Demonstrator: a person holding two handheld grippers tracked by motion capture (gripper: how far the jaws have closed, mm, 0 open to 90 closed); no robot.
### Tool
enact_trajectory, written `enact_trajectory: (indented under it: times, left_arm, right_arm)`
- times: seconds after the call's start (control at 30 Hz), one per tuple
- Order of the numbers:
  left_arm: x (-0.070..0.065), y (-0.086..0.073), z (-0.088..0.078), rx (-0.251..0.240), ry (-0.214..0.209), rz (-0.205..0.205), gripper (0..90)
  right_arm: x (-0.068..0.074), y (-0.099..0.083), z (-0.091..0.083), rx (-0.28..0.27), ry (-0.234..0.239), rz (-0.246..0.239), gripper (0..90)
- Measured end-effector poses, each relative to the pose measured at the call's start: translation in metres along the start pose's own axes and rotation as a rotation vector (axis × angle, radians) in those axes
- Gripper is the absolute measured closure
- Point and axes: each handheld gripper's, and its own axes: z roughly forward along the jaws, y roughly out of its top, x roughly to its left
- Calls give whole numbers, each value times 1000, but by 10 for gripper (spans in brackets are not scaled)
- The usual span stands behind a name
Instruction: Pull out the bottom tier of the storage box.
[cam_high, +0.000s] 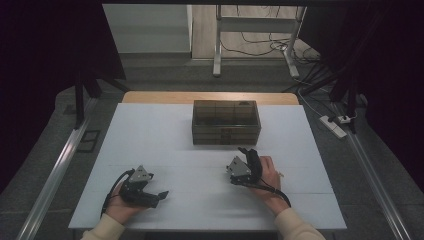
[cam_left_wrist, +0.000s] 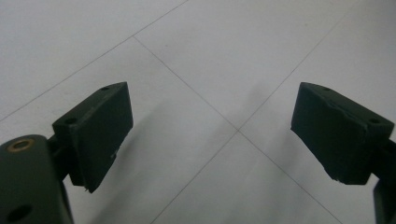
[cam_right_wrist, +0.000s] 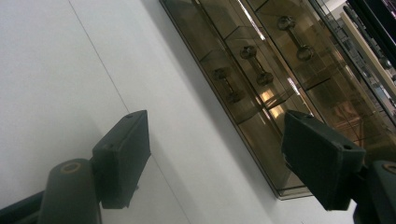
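A smoky brown see-through drawer box stands at the middle back of the white table. Its three drawers, each with a small bar handle, face me. My right gripper lies on the table just in front of the box, tilted on its side, jaws open and empty, pointing at the box front. My left gripper rests at the front left, pointing right, open with nothing but bare table between its jaws.
The table's wooden far edge shows behind the white top. Beyond stand a metal desk frame, loose cables and a power strip on the floor. Rails run along both sides of the table.
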Motion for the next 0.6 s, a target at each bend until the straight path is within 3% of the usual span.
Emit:
enact_trajectory:
  times: [0.6]
  left_arm:
    - [1, 0, 0, -1, 0, 1, 123]
  right_arm:
    - [-1, 3, 8, 3, -17, -17, 243]
